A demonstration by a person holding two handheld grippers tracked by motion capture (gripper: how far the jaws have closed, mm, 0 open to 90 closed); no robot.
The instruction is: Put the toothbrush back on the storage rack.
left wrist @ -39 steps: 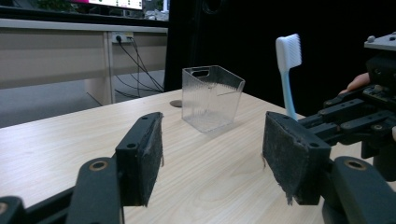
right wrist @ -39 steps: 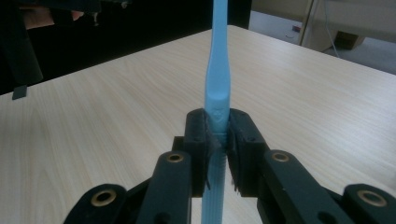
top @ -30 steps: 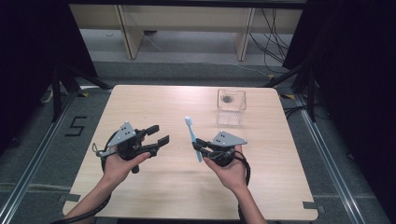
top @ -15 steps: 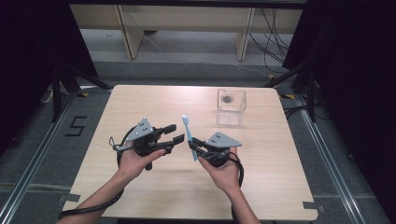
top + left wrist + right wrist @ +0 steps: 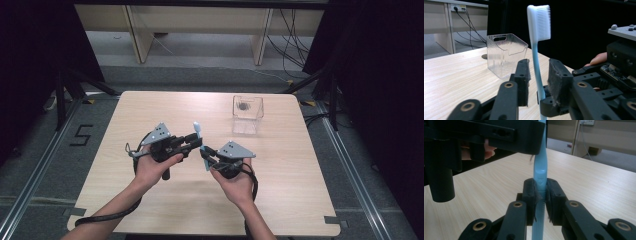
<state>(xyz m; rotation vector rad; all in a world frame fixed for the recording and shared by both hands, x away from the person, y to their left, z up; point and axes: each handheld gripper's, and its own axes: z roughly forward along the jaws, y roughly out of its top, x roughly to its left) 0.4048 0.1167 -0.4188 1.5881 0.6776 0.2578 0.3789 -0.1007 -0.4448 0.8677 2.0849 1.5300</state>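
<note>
Toothbrush [image 5: 537, 65] stands upright above the counter [image 5: 300, 180], its ribbed lower handle clamped between the pads of the right gripper [image 5: 541, 195]. The left gripper [image 5: 537, 75] has just been closing around the smooth mid-handle; the handle stands between its jaws with a gap visible on both sides, so no pad presses yet. In the high view both grippers meet near the counter's middle, the brush head [image 5: 197, 127] rising between them. A clear plastic box [image 5: 247, 115] stands well apart toward the far edge.

Judgement: the brush is light and thin, the plastic handle stiff but slightly springy and slick. The ribbed section gives the surest hold; a grip on the smooth neck may let it twist or slip. Bristles should stay untouched.
</note>
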